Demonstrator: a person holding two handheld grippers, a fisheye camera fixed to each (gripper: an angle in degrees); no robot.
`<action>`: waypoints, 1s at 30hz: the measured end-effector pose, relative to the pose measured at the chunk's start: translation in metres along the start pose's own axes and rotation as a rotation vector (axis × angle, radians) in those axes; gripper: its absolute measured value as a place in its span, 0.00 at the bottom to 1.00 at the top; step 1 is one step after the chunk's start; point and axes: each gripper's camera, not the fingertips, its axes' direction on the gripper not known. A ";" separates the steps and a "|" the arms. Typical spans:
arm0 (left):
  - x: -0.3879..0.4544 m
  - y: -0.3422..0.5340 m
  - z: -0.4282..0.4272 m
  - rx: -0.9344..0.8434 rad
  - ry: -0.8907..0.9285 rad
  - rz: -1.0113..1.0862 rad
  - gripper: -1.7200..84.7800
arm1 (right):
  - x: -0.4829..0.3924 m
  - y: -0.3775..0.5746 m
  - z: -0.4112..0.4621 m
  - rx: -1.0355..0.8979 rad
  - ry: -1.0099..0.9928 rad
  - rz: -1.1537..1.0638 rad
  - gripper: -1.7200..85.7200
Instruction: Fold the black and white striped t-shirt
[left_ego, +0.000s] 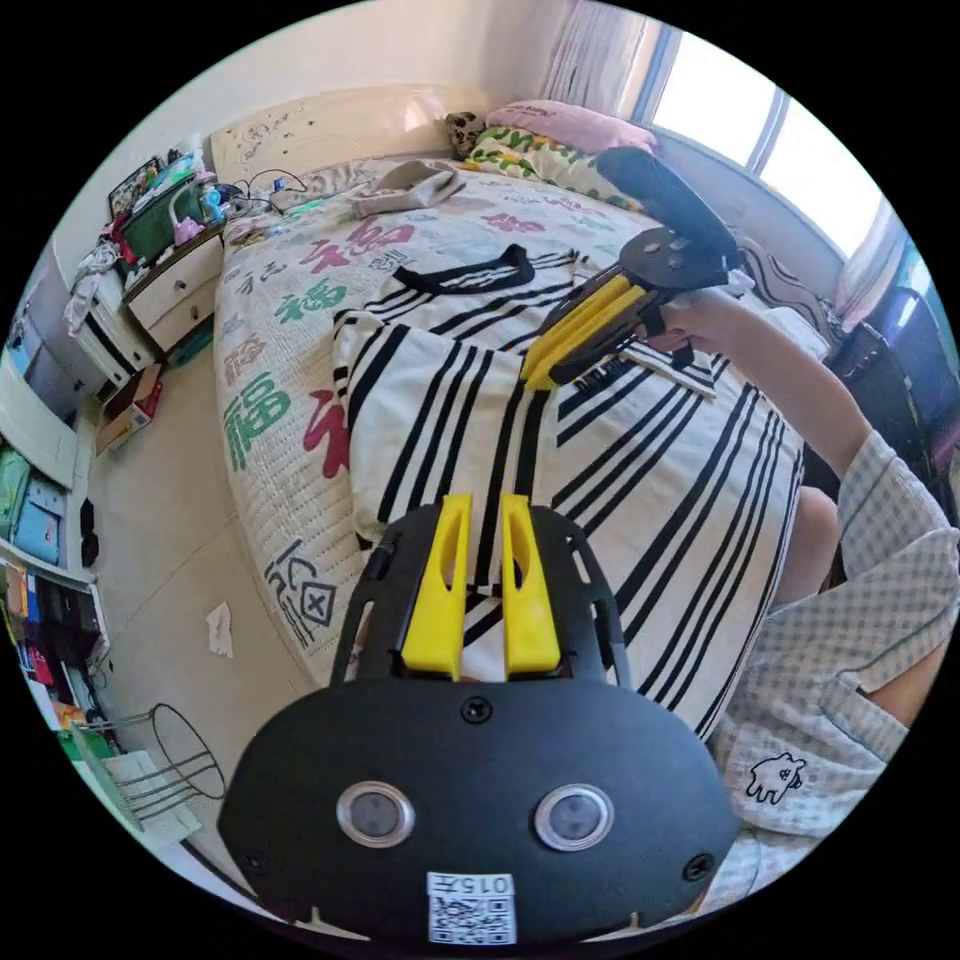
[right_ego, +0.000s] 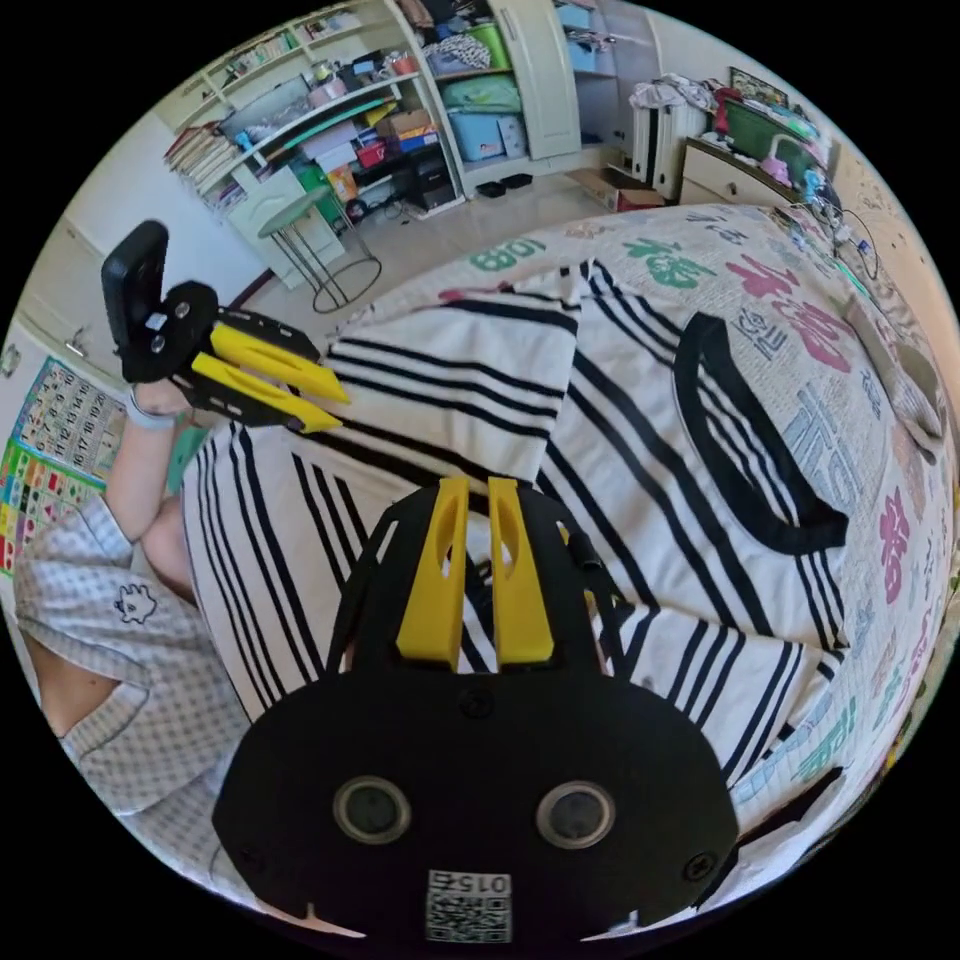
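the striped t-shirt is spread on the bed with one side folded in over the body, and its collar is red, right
Not quite: the collar is black, not red, as the right gripper view shows. The rest holds: the striped t-shirt lies spread on the bed, with one side folded in over the body.

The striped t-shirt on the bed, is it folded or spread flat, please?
Partly folded: the striped t-shirt has one side panel turned over its body.
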 end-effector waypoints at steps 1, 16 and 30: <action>0.004 -0.002 0.017 -0.054 -0.020 0.007 0.07 | -0.003 0.011 -0.003 0.049 0.015 -0.012 0.03; -0.080 -0.132 -0.003 0.255 -0.144 -0.120 0.13 | 0.159 0.137 -0.096 0.334 0.183 0.547 0.14; -0.130 -0.170 0.112 0.045 -0.041 -0.146 0.04 | 0.136 0.184 -0.062 0.181 0.155 0.468 0.03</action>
